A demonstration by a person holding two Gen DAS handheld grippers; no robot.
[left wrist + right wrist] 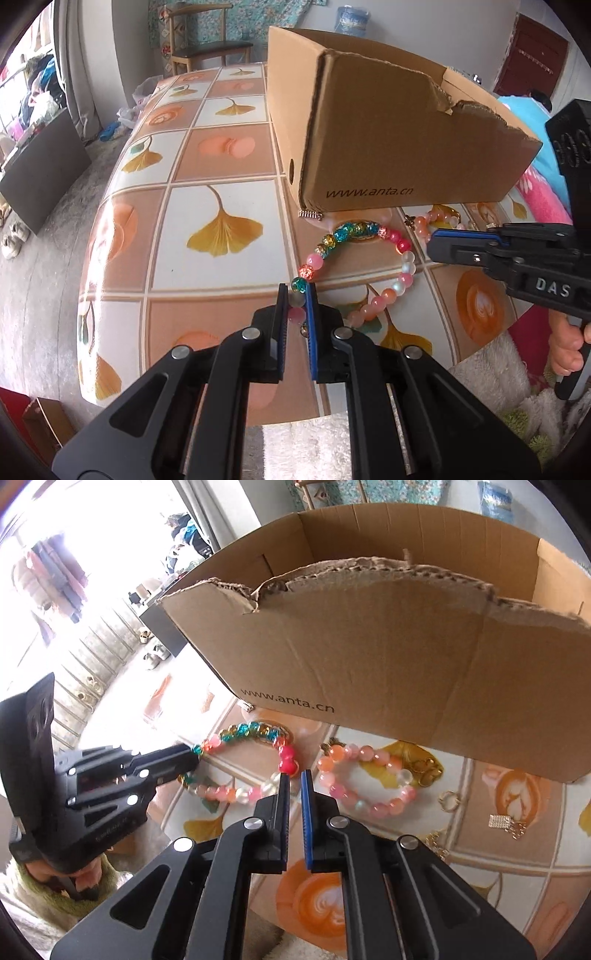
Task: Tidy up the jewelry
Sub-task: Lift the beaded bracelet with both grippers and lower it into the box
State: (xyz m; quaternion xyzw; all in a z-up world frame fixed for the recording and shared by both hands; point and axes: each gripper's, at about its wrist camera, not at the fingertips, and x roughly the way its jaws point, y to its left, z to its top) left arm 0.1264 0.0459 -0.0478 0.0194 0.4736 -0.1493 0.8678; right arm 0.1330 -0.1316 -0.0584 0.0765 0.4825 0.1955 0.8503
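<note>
Beaded bracelet (354,266) lies flat, its left end pinched by left gripper (297,295).

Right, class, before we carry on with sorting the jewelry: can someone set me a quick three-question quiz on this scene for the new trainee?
1. True or false: the cardboard box is open at the top.
2. What is the left gripper shut on? A: the multicoloured bead bracelet. B: a torn flap of the box. C: nothing.
3. Fill in: the number of bead bracelets in view on the tablecloth in front of the box is ____.

Key: 1 true; 2 A; 3 two.
</note>
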